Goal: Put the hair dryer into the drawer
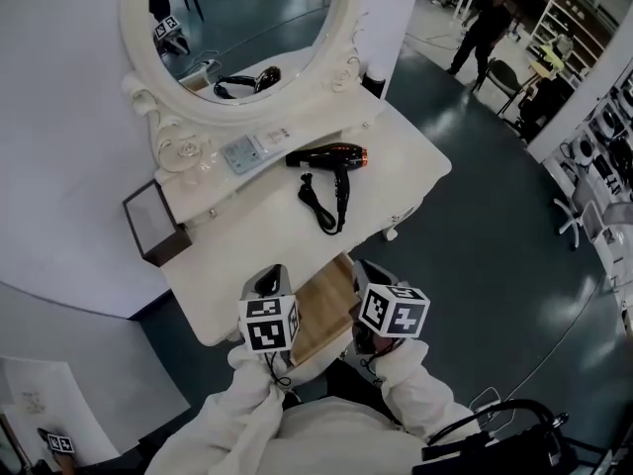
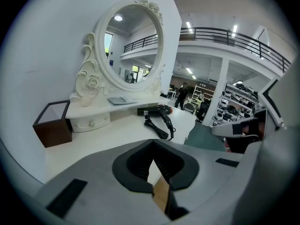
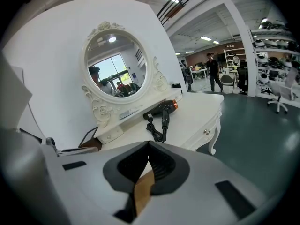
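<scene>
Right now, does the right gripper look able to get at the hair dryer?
Probably yes: the hair dryer lies uncovered on the white table, with nothing between it and the right gripper, though its shut jaws must open first.

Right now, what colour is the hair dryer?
The hair dryer is black with an orange band at one end; clearest in head view.

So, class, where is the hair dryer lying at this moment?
In the head view the hair dryer lies on the white dressing table, just in front of the oval mirror, with its bundled black cord on the near side.
</scene>
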A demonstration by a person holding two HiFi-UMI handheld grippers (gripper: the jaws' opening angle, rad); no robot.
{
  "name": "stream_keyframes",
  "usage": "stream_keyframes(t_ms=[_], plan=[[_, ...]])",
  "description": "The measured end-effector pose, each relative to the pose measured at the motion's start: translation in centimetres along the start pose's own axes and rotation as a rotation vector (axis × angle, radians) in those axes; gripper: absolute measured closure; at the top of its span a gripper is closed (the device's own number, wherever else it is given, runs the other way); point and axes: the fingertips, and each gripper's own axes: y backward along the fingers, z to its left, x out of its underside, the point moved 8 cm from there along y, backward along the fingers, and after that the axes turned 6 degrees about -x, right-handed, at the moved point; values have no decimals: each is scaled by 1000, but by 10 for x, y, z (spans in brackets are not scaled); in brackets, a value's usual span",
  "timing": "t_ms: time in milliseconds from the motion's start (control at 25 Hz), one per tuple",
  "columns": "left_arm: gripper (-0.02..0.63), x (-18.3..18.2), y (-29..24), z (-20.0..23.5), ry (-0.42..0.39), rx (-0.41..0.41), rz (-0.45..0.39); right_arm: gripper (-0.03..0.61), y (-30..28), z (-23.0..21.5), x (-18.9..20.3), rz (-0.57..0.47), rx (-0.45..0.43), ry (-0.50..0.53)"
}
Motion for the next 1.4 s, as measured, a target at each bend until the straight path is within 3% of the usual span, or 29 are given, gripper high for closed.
stream_keyframes(t_ms=[320,760,1120,1320,1400], plan=[[612,-34,-41,-16,-33,17,-3,517,-21,-21,-35,-11,-22,40],[612,-87,-132,-28,41,-1,-21,516,-102,-70,-94,-20,-52,69],[612,-79,-190,-24,78,-74,32,515,-163,-101,-110,34,-90,41],[606,-66,-213,-24,114,-71,85,512,-184,-110,-109,67,-98,27],[581,-61,-220,-24,126,-71,108,466,-192,-113,-108,85,-108,22]])
